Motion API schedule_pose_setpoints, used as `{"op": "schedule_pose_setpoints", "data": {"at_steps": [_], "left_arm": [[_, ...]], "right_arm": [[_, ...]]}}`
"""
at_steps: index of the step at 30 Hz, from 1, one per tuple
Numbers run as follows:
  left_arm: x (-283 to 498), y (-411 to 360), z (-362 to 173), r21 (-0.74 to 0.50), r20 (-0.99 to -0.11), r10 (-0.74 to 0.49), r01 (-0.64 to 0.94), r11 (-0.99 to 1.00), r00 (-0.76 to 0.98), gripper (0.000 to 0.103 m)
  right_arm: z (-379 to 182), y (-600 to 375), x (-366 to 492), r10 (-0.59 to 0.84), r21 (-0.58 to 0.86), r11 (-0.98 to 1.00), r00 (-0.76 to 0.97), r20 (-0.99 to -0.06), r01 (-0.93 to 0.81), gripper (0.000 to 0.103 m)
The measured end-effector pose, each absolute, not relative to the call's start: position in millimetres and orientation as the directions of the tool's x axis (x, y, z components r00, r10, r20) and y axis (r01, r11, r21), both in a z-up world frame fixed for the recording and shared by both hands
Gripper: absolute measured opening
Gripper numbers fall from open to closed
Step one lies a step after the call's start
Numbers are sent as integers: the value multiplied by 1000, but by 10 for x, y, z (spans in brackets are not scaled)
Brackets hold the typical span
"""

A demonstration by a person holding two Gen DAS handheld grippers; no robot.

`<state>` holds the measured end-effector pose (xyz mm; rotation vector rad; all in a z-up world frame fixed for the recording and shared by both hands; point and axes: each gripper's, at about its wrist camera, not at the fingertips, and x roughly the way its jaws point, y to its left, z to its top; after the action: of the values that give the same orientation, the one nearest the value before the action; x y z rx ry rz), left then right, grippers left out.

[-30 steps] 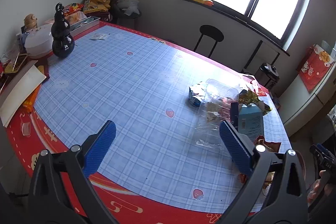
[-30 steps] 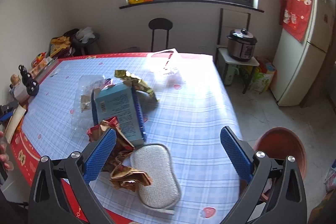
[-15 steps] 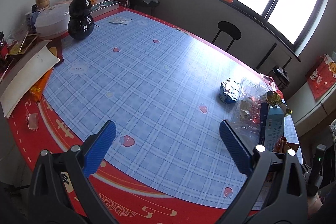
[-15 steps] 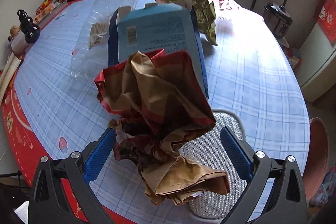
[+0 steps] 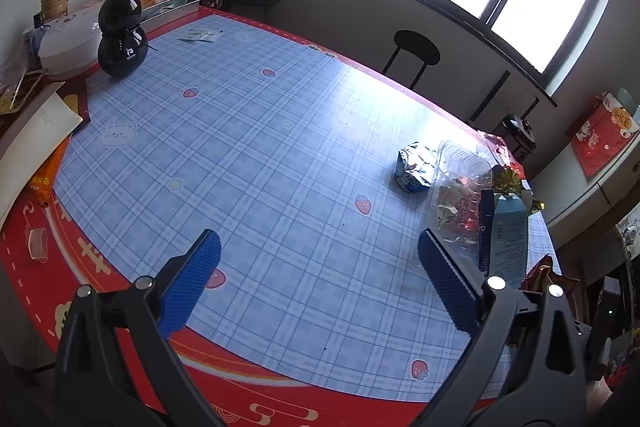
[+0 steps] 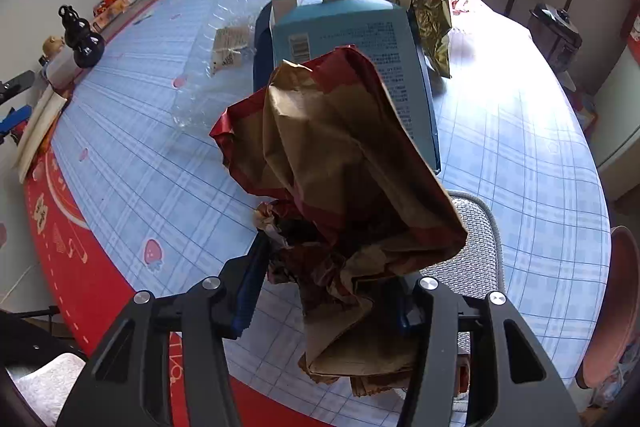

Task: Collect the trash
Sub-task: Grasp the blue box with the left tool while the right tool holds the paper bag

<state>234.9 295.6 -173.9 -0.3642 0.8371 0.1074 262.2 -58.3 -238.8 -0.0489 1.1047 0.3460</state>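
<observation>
Right wrist view: the right gripper (image 6: 326, 291) is closing its jaws on a crumpled paper bag (image 6: 344, 163), which sits between the blue pads and already looks pinched at its lower folds. The bag is brown kraft paper with dark red printed bands, heavily creased, and it billows up and forward from the jaws. Just behind it lies a light blue carton (image 6: 348, 31) with small printed text and a barcode. A crinkled gold foil wrapper (image 6: 428, 11) is beyond that to the right, and a clear plastic tray (image 6: 224, 47) is to the left. A grey mesh pad (image 6: 476, 247) lies under the bag's right side.

In the left wrist view, the left gripper (image 5: 320, 271) is spread wide and holds nothing, above the blue checked tablecloth (image 5: 240, 147). The same trash heap lies just ahead of its right finger.
</observation>
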Motion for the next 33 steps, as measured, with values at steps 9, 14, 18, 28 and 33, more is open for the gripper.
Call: {"op": "schedule_pose_setpoints", "data": {"at_steps": [9, 14, 18, 28, 33], "left_arm": [[2470, 2574, -1721, -265, -746, -93, -165, 950, 659, 97], [2585, 2259, -1765, -284, -749, -157, -98, 954, 644, 97], [2738, 1910, -1814, -319, -730, -242, -5, 948, 639, 97], [3459, 1025, -2260, -407, -720, -421, 155, 900, 552, 84], [3767, 855, -2527, -442, -734, -446, 139, 886, 512, 81]], "right_arm": [[-2031, -1009, 2534, 252, 172, 965, 509, -823, -200, 51], [-1935, -1387, 2445, 217, 186, 976, 551, -806, -113, 51], [-1916, -1652, 2315, 182, 186, 981, 564, -805, -51, 51], [-1937, -2243, 1948, 74, 164, 980, 566, -821, 109, 51], [-1940, -2377, 1800, 34, 148, 977, 564, -825, 157, 51]]}}
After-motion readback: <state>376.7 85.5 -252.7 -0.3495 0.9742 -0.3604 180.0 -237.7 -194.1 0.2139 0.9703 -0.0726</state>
